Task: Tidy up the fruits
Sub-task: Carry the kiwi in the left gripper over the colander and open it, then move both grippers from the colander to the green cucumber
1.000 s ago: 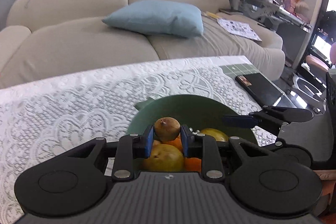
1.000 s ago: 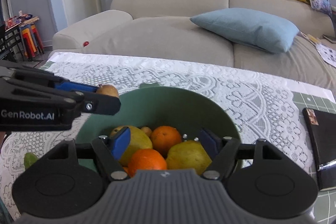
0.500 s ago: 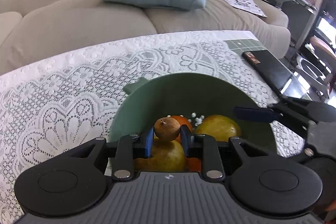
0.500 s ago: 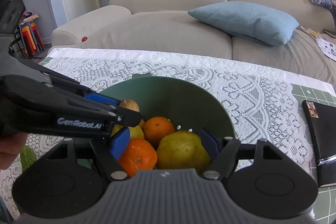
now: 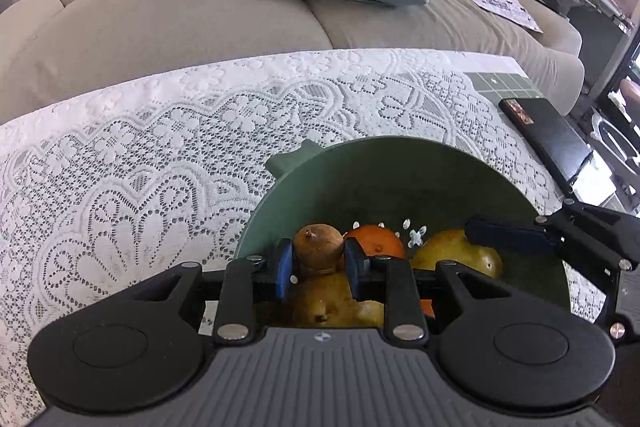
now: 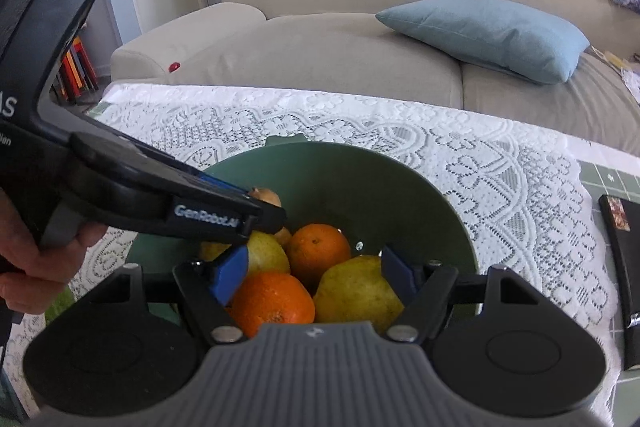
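- Kiwi [image 5: 319, 247]: small brown fruit, clamped between the blue pads [image 5: 283, 269] of the left gripper [image 5: 318, 267]; it hangs inside the bowl [image 5: 400, 171], above the fruit pile, at 9 o'clock of the bowl's centre in the right wrist view
- Whether the kiwi already touches the pear [image 5: 320, 301] directly under it cannot be told
- Bowl contents: two oranges [image 6: 318, 251] [image 6: 272, 301] and two pears [image 6: 356, 293] [image 6: 266, 253] fill the bottom; the drain holes show only at 12 o'clock of the pile
- Right gripper [image 6: 314, 273]: jaws spread, grasping nothing; it hovers over the near side of the pile, one pad beside the near orange, the other beside the near pear
- Risk: if released onto the rounded top of the pear, the kiwi is likely to roll, either deeper into a gap or toward the rim
- Risk: the two grippers are near each other over the bowl; a sideways move could knock them together or shove the bowl across the lace cloth [image 5: 160, 155]
- Hidden: the near bowl rim is cut off by both gripper bodies; the left gripper covers most of the kiwi in the right wrist view
- A green object [image 6: 60, 303] at 8 o'clock of the bowl is too covered to identify
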A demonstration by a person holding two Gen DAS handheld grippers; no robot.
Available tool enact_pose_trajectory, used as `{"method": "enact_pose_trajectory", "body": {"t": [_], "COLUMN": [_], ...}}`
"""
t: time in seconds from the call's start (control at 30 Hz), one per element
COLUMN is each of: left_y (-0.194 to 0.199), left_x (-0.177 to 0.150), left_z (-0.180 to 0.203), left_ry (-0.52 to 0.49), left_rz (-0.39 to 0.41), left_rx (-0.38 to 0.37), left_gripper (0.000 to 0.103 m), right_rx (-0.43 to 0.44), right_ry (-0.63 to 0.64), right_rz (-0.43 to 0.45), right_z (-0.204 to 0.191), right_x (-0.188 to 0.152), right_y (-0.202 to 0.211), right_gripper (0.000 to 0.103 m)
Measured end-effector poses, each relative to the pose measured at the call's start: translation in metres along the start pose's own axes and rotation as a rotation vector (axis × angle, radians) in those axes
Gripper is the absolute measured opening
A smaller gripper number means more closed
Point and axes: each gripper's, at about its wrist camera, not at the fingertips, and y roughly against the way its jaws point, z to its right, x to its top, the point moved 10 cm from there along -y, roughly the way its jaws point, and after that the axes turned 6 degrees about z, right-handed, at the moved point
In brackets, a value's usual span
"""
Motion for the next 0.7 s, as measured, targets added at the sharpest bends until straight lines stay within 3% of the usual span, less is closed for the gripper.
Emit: {"method": "enact_pose_trajectory", "body": {"t": [0.1, 0.27, 0.37, 0.5, 0.7], "left_y": [-0.001, 0.009, 0.023, 0.060, 0.124], "left_x": [0.000, 0.002, 0.006, 0.016, 0.014], "left_z": [0.000, -0.005, -0.007, -0.006, -0.008], "left_ry": [-0.010, 0.047, 0.059, 0.042, -0.039], "left_rz": [0.002, 0.008, 0.029, 0.136, 0.320], "left_rx": [0.002, -0.026, -0.031, -0.039, 0.050], "left_gripper": [0.033, 0.048, 0.049, 0.049, 0.049], "right_rx": [-0.004, -0.009, -0.009, -0.014, -0.022], "right_ry": [-0.006, -0.015, -0.024, -0.028, -0.023], "right_rz": [0.008, 0.002, 0.020, 0.061, 0.170], "right_z": [0.001, 0.002, -0.001, -0.007, -0.027], "right_x": [0.001, 0.000, 0.005, 0.010, 0.023], "right_y": [-0.001, -0.003, 0.001, 0.014, 0.044], "right_gripper": [0.071, 0.071, 0.071, 0.075, 0.079]}}
